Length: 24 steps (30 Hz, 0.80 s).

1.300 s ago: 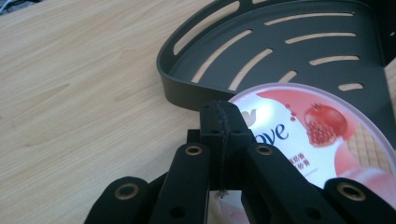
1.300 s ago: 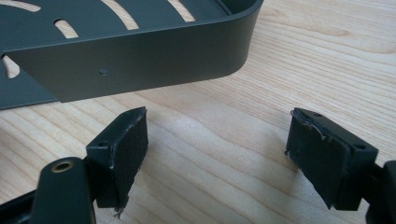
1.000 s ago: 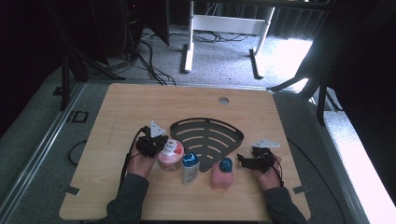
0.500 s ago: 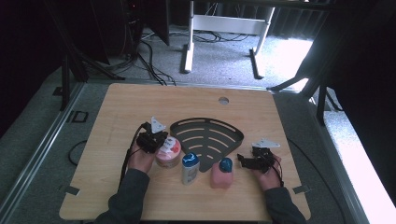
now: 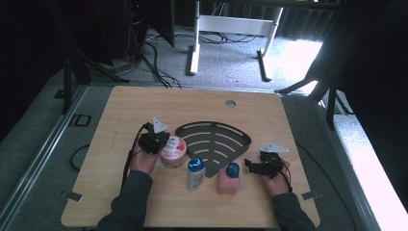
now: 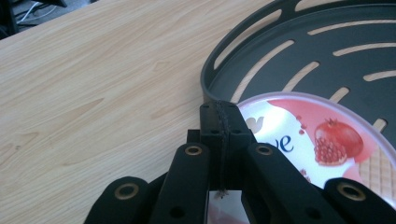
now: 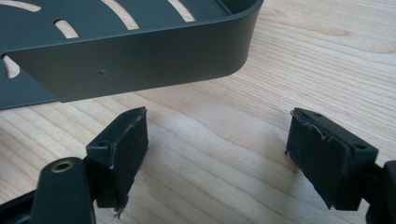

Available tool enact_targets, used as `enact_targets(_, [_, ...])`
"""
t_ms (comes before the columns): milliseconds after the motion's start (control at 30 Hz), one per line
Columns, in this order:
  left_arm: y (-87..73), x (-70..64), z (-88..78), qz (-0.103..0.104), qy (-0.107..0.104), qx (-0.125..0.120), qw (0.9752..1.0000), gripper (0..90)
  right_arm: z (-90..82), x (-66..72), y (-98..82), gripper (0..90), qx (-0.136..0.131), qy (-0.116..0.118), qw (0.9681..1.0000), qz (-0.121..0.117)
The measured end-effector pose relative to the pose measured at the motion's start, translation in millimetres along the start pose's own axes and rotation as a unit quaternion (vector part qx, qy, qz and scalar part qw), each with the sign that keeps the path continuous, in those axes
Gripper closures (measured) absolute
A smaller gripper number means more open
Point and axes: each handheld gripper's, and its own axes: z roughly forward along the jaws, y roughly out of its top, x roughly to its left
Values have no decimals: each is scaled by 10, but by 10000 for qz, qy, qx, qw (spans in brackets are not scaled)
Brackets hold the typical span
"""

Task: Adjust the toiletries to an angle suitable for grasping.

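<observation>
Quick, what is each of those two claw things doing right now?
Left gripper: shut, empty, jaws together above the round pink pomegranate cream jar.
Right gripper: open, empty, over the wooden table.

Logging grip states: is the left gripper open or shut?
Shut: the left gripper has its jaws pressed together, beside the pink jar.

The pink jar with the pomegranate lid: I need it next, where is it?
In the high view, the pink jar sits left of centre, beside the left gripper, touching the dark slotted tray's near-left edge.

My high view is soft and dim, its upper corners black, with daylight glaring at upper right. My close views are evenly lit; my near jaws blur.
</observation>
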Motion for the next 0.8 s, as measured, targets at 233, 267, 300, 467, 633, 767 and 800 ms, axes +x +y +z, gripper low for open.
enact_targets(233, [-16, 46, -23, 12, 46, 46, 10000, 900, 0, 0, 0, 203, -3, 2, 10000, 2])
enact_targets(267, [-20, 55, -28, 12, 59, 57, 10000, 900, 0, 0, 0, 203, 1, 1, 10000, 2])
enact_targets(300, [-25, 61, -32, -11, 68, 53, 10000, 900, 0, 0, 0, 203, -2, 1, 10000, 2])
enact_targets(467, [-65, 67, -79, -127, 18, 25, 9999, 862, 0, 0, 0, 203, 0, 1, 10000, 1])
enact_targets(633, [-124, 43, -148, -161, -11, -22, 9999, 774, 0, 0, 0, 203, -2, 1, 10000, 2])
enact_targets(767, [-185, 45, -203, -303, -253, -163, 9991, 678, 1, 0, 0, 203, -6, 2, 10000, 4])
enact_targets(800, [-202, 42, -220, -353, -341, -214, 9986, 650, 1, 0, 0, 203, -3, 1, 10000, 1])
